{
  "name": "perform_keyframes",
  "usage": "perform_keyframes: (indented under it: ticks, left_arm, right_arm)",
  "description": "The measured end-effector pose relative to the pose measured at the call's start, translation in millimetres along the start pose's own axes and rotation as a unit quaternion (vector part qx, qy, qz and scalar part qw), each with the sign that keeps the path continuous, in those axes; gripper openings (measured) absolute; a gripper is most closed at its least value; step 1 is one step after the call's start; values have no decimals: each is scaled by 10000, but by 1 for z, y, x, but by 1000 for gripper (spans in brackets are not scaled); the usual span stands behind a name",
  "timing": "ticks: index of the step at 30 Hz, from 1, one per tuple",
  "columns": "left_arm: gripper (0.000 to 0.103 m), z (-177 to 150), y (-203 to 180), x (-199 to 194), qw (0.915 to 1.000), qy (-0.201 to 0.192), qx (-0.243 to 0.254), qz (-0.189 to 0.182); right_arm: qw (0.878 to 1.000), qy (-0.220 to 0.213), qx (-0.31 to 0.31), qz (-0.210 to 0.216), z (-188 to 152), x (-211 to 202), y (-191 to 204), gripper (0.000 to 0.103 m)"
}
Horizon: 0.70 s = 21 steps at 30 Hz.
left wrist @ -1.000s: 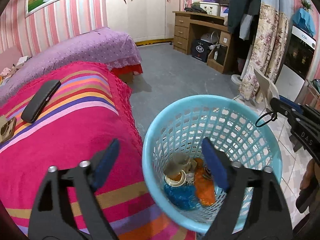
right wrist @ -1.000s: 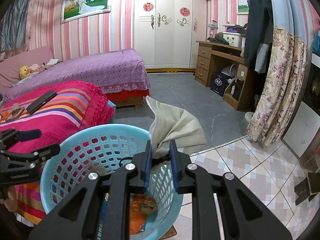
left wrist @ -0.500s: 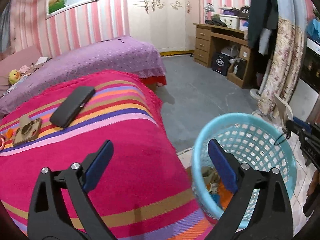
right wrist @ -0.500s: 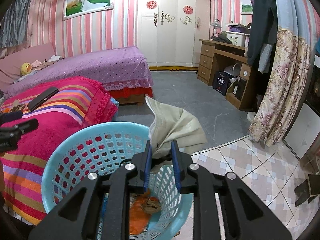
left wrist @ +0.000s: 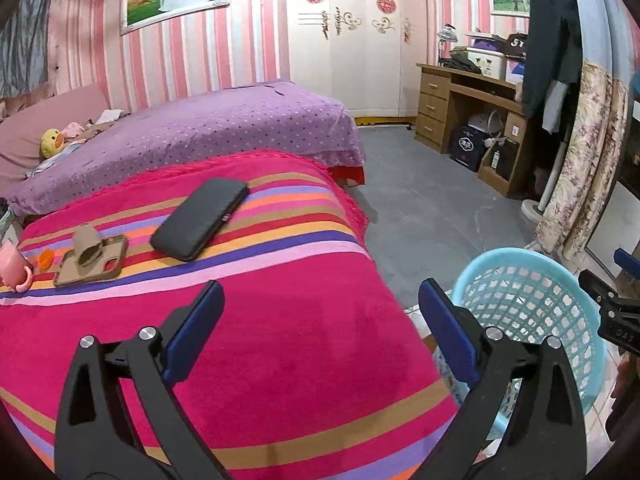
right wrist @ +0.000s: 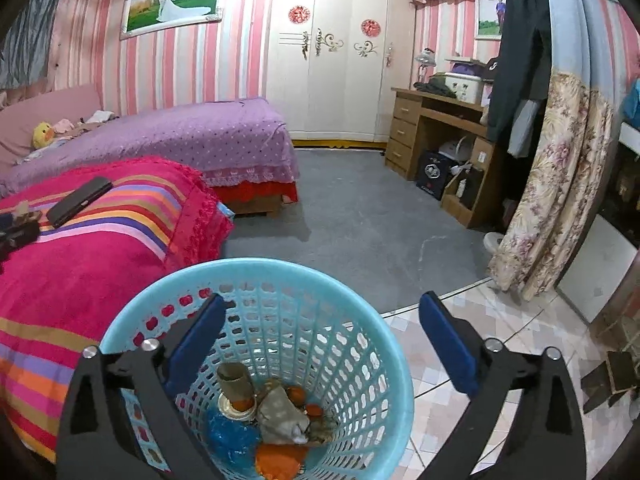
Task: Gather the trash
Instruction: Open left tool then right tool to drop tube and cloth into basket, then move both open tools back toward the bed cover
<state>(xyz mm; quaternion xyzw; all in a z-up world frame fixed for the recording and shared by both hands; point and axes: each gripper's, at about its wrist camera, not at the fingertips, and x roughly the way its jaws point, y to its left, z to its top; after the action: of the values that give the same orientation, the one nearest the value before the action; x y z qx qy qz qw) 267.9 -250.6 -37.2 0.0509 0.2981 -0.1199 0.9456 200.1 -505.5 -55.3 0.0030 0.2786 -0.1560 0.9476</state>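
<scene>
Striped pink blanket (left wrist: 280, 340) under my left gripper (left wrist: 320, 332), jaws spread, empty. On it: black phone (left wrist: 200, 218), tan case (left wrist: 90, 260), orange scrap (left wrist: 46, 258). My right gripper (right wrist: 320, 344), jaws opening, nothing between, hangs over the blue basket (right wrist: 372, 320); crumpled trash (right wrist: 276, 416) lies inside. Grey floor (right wrist: 360, 216), purple bed (left wrist: 200, 128) beyond.

a home bedroom: purple bed (right wrist: 192, 136), white wardrobe (right wrist: 340, 60), wooden desk (right wrist: 432, 120).

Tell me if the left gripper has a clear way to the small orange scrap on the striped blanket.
Probably yes: the left gripper is open and empty, and only bare striped blanket lies between it and the small orange scrap.
</scene>
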Motion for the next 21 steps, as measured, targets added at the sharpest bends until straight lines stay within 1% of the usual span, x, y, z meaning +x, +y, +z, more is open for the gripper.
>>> perform_keyframes:
  ticks: [3,6,8,15,18,21]
  left_arm:
    - [95,1,18,-4,10000,-32,-47,70]
    - [95,2,36,-8,9997,-69,-77,206]
    - [95,3,50,-11,9995,-88,-115,275]
    - [97,0,104,-17,9982,-82,-216,560]
    - [97,-6,126,-19,9972,-138,-181,710]
    - [97,-13,147,-19,9962,-171,-275,808]
  right_arm:
    - [10000,-12,69,56,4,0,9,97]
    - [9996,-45,165,204,9,0,20,97]
    - [9996,-65,131,227,11,0,30,97]
    - [9992,-118,38,391,23,0,75,97]
    - [9989,-163,3,439,28,-2,97,97]
    - [9987,-216,-149,447,31,-5,119,97]
